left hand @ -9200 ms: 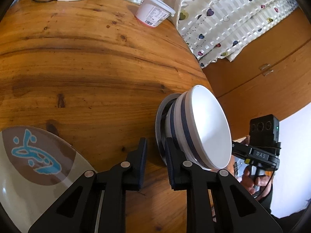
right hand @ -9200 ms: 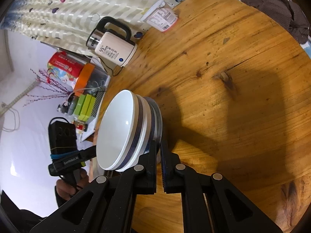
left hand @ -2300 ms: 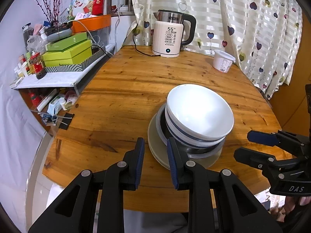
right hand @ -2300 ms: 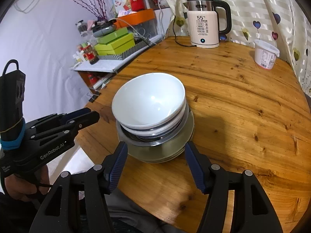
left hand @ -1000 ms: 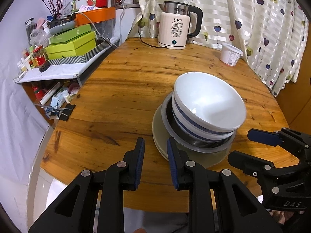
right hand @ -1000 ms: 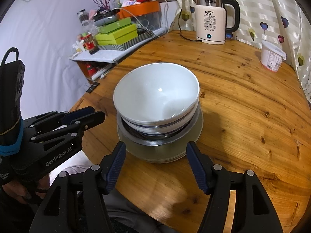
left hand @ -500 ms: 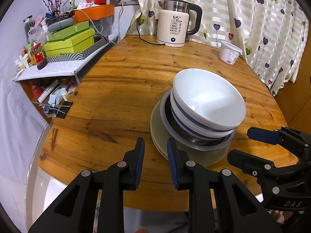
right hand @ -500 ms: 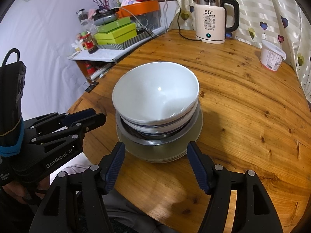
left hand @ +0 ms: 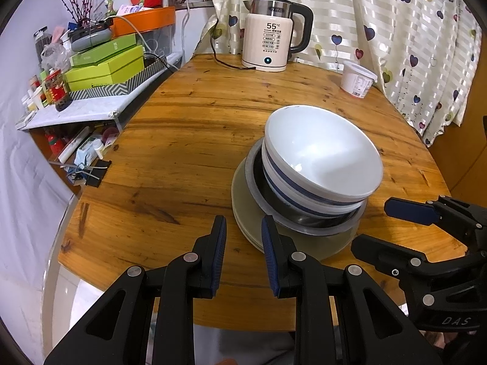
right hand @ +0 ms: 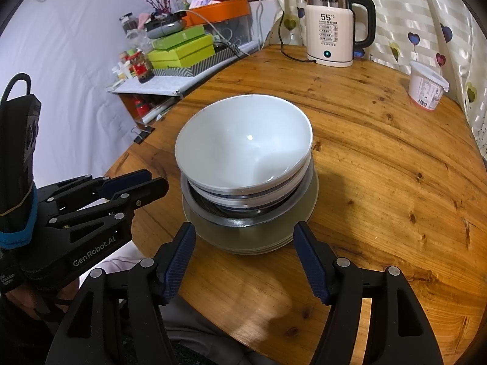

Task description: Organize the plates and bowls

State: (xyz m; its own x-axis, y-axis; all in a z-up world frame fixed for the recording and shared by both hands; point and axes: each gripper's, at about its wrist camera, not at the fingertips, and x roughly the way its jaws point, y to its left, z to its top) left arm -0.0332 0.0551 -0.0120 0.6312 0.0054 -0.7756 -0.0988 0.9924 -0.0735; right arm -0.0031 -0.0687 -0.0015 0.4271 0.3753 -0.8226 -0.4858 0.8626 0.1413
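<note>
Stacked near the front edge of the wooden counter (left hand: pixel 188 140): white bowls (right hand: pixel 243 140) nested on plates (right hand: pixel 252 240), left gripper (left hand: pixel 243 231) narrowly parted and empty beside them, right gripper (right hand: pixel 243 237) spread wide, holding nothing.

Table (left hand: pixel 188 140) is varnished wood, knotty orange grain with a soft sheen. The white bowl (right hand: pixel 243 140) on top looks like glazed ceramic, super glossy, with a light spot shining inside. Under it sits a dark metal bowl (left hand: pixel 292 217) with a dull grey rim, then matt beige plates (left hand: pixel 246 219). The kettle (right hand: pixel 330 24) is cream plastic with a shiny steel top and a black handle. The curtain (left hand: pixel 380 21) is satiny striped cloth. The tub (right hand: pixel 426 86) is white plastic with a paper label. Both the left gripper (left hand: pixel 242 243) and the right gripper (right hand: pixel 243 255) are matt black plastic with ribbed blue pads (right hand: pixel 179 255).
</note>
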